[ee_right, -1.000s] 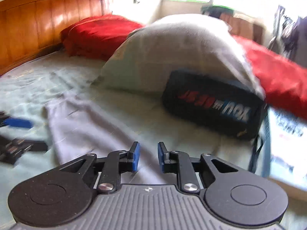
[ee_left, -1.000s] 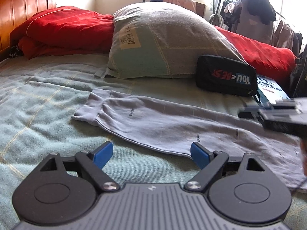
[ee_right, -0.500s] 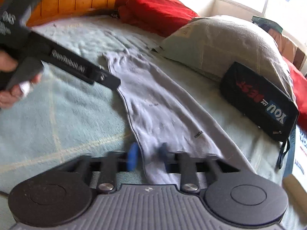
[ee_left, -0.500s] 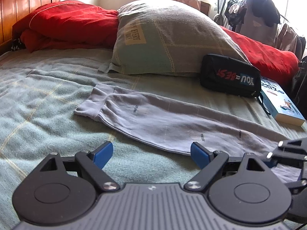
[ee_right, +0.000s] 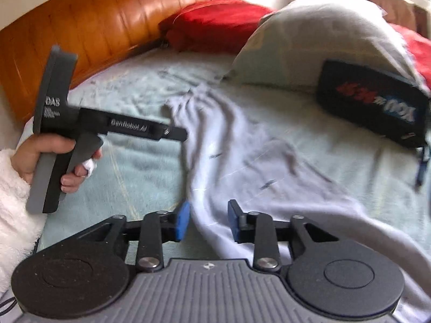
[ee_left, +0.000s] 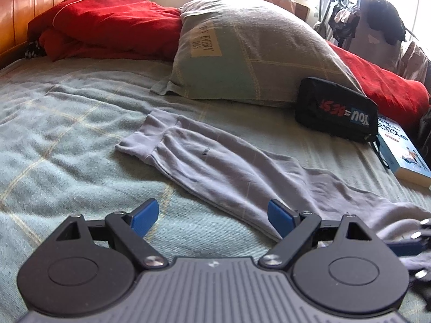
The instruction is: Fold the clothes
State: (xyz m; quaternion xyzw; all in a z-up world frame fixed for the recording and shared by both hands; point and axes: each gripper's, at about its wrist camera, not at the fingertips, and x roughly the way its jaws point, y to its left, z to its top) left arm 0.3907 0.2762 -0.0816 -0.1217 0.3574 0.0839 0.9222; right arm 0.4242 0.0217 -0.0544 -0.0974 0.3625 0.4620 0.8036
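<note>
A long pale lavender garment (ee_left: 229, 167) lies stretched across the green bedspread (ee_left: 67, 140), cuffed end toward the pillow. My left gripper (ee_left: 212, 215) hovers open over the bedspread beside the garment's near edge, nothing between its blue pads. In the right wrist view it (ee_right: 175, 133) shows from the side, held in a hand with a white fluffy sleeve (ee_right: 13, 202). My right gripper (ee_right: 208, 222) is at the garment's (ee_right: 256, 161) other end; its jaws are opening with the cloth running between them, pads not pressing it. It also shows at the left view's right edge (ee_left: 414, 242).
A grey-green pillow (ee_left: 242, 48) and red blankets (ee_left: 107, 24) lie at the head of the bed. A black pouch (ee_left: 336, 110) and a book (ee_left: 404, 150) sit just past the garment on the right. A wooden headboard (ee_right: 107, 27) runs along the left; a clothes rack (ee_left: 377, 18) stands behind.
My right gripper came down to the garment's right end, shut there, and its jaws have now spread apart again. The left gripper stayed open and nearly still.
</note>
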